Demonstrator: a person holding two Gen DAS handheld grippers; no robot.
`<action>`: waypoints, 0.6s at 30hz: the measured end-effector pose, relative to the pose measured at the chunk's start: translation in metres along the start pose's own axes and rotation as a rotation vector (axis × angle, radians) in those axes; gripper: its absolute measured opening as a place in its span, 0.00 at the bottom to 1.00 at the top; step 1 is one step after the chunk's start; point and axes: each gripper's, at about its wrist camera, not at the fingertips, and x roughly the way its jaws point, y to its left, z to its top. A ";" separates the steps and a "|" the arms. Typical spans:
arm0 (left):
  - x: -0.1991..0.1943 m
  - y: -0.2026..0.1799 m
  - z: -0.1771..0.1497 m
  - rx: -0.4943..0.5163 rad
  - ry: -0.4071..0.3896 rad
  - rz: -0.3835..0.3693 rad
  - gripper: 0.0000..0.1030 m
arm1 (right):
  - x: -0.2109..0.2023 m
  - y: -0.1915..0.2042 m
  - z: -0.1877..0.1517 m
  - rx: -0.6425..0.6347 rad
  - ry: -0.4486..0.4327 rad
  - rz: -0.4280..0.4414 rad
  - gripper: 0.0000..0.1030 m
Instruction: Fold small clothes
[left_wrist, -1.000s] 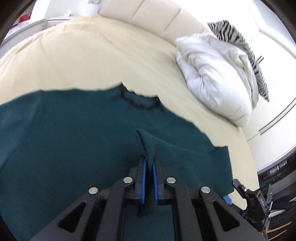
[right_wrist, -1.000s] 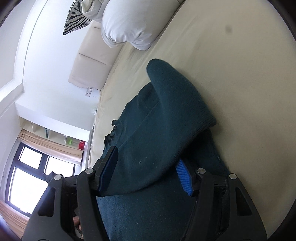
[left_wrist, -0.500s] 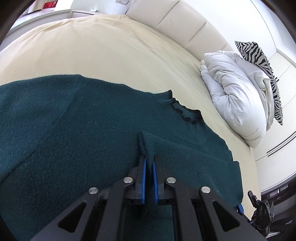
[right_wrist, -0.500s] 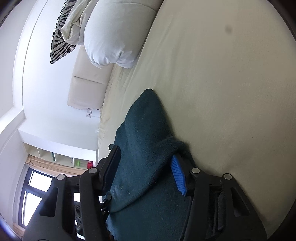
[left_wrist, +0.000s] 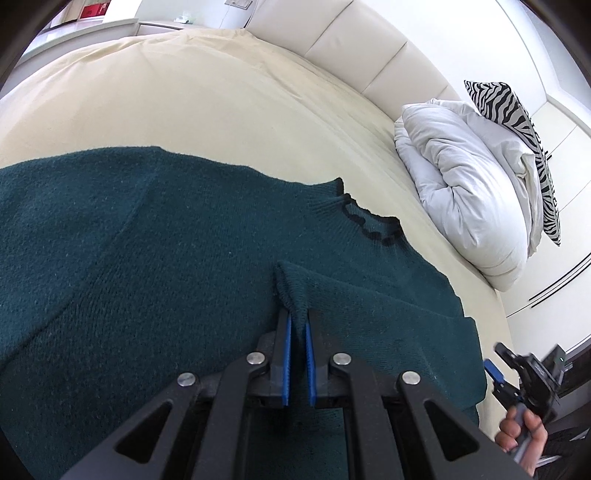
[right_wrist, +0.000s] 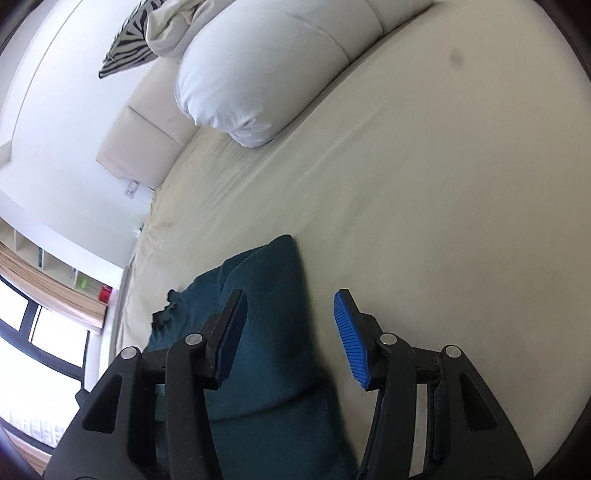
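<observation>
A dark teal knit sweater (left_wrist: 147, 258) with a black-trimmed neck lies spread on the cream bed (left_wrist: 221, 92). My left gripper (left_wrist: 296, 317) is shut on the cuff of its right sleeve, which is folded across the sweater's body. My right gripper (right_wrist: 291, 332) is open and empty, above the sweater's folded right edge (right_wrist: 269, 332). It also shows at the lower right of the left wrist view (left_wrist: 524, 373), held by a hand.
A white folded duvet (left_wrist: 469, 177) and a zebra-print pillow (left_wrist: 517, 122) lie at the head of the bed against the cream headboard (left_wrist: 351, 48). A window (right_wrist: 44, 332) and shelves are beyond the bed's far side.
My right gripper has opened, let go of the sweater and pulled back. My left gripper has carried the sleeve cuff over the sweater's body and lowered it.
</observation>
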 end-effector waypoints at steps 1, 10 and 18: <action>-0.002 0.000 0.000 -0.001 -0.006 -0.003 0.08 | 0.011 0.003 0.004 -0.017 0.018 -0.001 0.47; -0.008 -0.001 -0.001 0.016 -0.058 0.010 0.08 | 0.072 0.034 0.011 -0.220 0.081 -0.158 0.07; 0.003 0.002 -0.003 0.030 -0.047 0.033 0.08 | 0.074 0.020 0.010 -0.211 0.059 -0.179 0.04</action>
